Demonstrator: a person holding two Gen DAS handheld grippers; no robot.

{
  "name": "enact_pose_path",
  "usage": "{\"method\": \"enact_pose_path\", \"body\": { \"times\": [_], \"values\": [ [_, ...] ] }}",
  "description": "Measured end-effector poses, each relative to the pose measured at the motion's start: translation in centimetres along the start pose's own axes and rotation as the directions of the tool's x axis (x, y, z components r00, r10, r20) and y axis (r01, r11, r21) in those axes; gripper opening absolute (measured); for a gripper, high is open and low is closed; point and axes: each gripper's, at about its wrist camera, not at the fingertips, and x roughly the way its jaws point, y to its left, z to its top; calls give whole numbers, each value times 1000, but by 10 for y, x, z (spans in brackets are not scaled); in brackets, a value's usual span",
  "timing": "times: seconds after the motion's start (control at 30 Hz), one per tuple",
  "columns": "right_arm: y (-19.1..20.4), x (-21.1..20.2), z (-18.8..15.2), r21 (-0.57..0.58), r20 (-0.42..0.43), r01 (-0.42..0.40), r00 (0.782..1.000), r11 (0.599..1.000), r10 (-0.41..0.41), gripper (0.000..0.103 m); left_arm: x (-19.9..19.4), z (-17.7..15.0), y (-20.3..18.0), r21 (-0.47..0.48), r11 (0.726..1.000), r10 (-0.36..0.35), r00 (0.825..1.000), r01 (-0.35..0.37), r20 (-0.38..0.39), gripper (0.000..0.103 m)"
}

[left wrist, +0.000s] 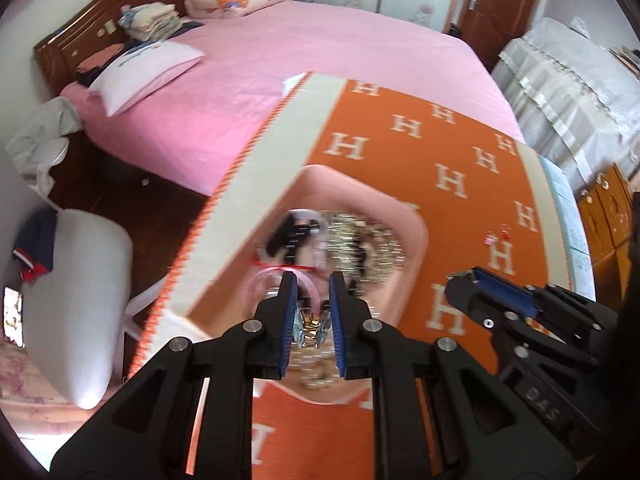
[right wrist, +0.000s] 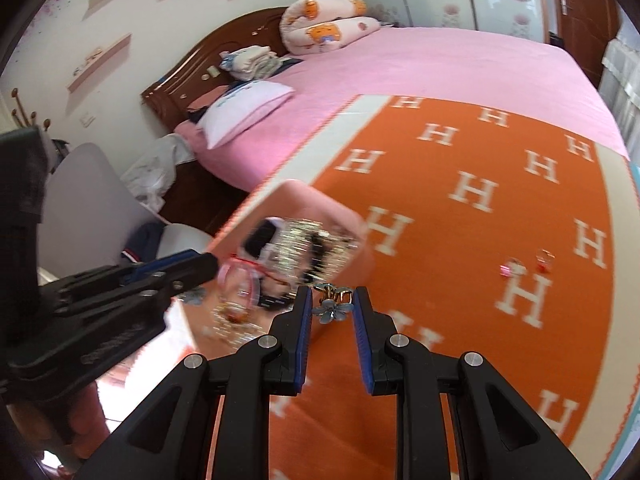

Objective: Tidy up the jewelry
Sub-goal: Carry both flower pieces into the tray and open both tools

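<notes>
**Two flower clips held above the pink tray**

The bed (left wrist: 320,64) filled the background, covered in a smooth pink sheet. Over its near end lay an orange blanket (right wrist: 460,240), woven and matte, patterned with pale H letters and edged by a cream band.

On the blanket sat the pink tray (left wrist: 414,236), square with rounded corners and a raised, smooth rim. It looked blurred, but a heap of glittering chain, a dark watch-like piece and a pink band showed inside it.

The left gripper (left wrist: 312,284), black with ribbed blue pads, was closed on a small clip (left wrist: 310,326) of silver petals and gold metal, directly over the tray. The right gripper (right wrist: 329,294) pinched a matching flower clip (right wrist: 335,308) with grey-blue petals and a gold clasp, held above the blanket just beside the tray's near corner.

Well apart on the blanket lay two tiny earrings (right wrist: 526,264), red and pink, not yet gathered.

The step appeared to be carrying the pair of clips. To do it well, both grips should stay firm on the thin metal, and each clip should be lowered close to its resting place before release, since such light, springy pieces would likely bounce or snag on the chain.
</notes>
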Motion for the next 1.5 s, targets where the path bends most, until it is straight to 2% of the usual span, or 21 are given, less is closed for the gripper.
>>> {"method": "enact_pose_path", "body": {
  "times": [0.23,0.57,0.67,0.73,0.8,1.13,1.5],
  "values": [
    [51,19,11,-29,-11,-38,999,999,38,20,4,-1,39,0,1000,11,1000,-11,-15,14],
    [77,46,4,-18,-73,-56,996,998,55,22,18,2,47,45,999,-14,999,16,-44,15],
    [77,49,0,-11,-69,-35,997,999,34,24,23,3,50,32,999,-17,998,19,-65,27],
    [74,50,-2,4,-66,-28,997,1000,28,25,23,2,54,21,1000,-14,998,15,-64,43],
    [71,51,-3,10,-64,-22,998,1000,22,25,22,1,57,15,1000,-15,998,16,-56,48],
    [65,40,-16,17,-62,7,998,1000,-6,25,15,-3,54,30,999,-18,998,20,-55,48],
    [64,18,-37,15,-63,18,998,1000,-17,25,9,-20,35,57,998,-26,997,30,-75,48]
  ]
}}
